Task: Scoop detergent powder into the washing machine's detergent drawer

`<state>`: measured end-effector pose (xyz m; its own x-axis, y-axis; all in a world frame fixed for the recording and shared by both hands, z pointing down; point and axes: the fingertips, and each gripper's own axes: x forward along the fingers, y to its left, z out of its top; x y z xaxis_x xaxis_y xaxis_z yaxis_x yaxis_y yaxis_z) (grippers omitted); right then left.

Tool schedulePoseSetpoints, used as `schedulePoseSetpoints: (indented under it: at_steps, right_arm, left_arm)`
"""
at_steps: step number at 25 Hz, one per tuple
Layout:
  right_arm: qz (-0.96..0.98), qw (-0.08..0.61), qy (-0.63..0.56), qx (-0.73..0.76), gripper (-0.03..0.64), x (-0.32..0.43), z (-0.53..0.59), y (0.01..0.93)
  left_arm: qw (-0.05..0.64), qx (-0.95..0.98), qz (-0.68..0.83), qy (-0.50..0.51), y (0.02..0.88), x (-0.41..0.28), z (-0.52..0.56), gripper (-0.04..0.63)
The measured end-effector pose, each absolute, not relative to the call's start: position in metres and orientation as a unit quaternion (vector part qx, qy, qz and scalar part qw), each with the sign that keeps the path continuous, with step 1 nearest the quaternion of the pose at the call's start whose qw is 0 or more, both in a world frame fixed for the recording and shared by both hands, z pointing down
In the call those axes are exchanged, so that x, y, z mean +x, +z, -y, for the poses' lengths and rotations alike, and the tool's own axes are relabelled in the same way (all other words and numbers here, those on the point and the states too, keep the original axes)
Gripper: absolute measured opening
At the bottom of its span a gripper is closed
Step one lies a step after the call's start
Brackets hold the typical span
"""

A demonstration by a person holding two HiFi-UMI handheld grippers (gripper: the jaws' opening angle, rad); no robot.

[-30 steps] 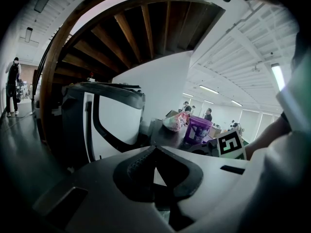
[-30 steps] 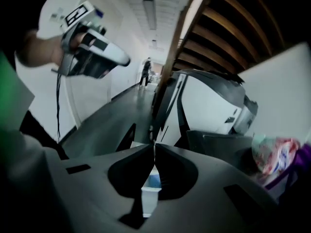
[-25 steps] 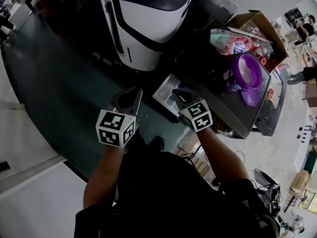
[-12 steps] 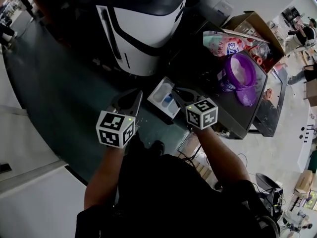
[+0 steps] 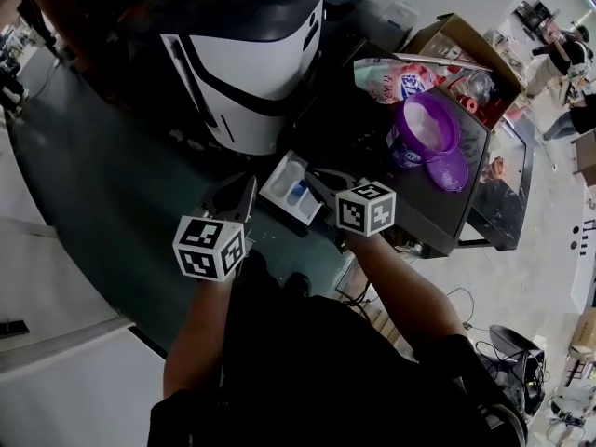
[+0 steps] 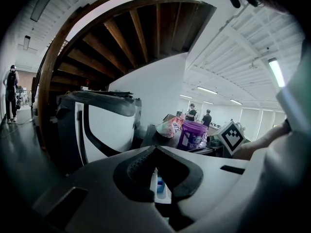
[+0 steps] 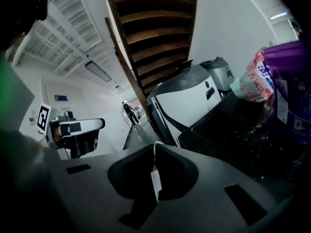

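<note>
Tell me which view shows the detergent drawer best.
The head view: the detergent drawer is seen pulled out, from above, compartments visible. The left gripper view shows only a sliver through its jaws; the right gripper view, a thin white edge between its jaws.

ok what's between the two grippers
The drawer, shown best in the head view. The left gripper is just left of it, and the right gripper is at its right edge.

A dark wooden staircase [image 6: 136, 38] curves overhead, with a white wall [image 6: 155, 86] just beneath it, a white beamed ceiling [image 6: 243, 47] lit by long strip lights [image 6: 276, 73] stretching away beyond it, and a dark floor [image 5: 102, 203] below it giving way to paler floor [image 5: 549, 250] further off.
</note>
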<state>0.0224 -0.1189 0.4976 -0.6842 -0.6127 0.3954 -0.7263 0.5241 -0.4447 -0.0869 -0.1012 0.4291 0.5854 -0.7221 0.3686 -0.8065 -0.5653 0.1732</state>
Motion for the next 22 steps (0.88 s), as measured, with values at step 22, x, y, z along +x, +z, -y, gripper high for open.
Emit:
schedulePoseSetpoints:
  at_steps: [22]
  right_arm:
    - [0.813, -0.009, 0.332, 0.479, 0.021, 0.063, 0.153, 0.452]
  left_arm:
    - [0.133, 0.926, 0.323, 0.146, 0.424, -0.064, 0.182, 0.008]
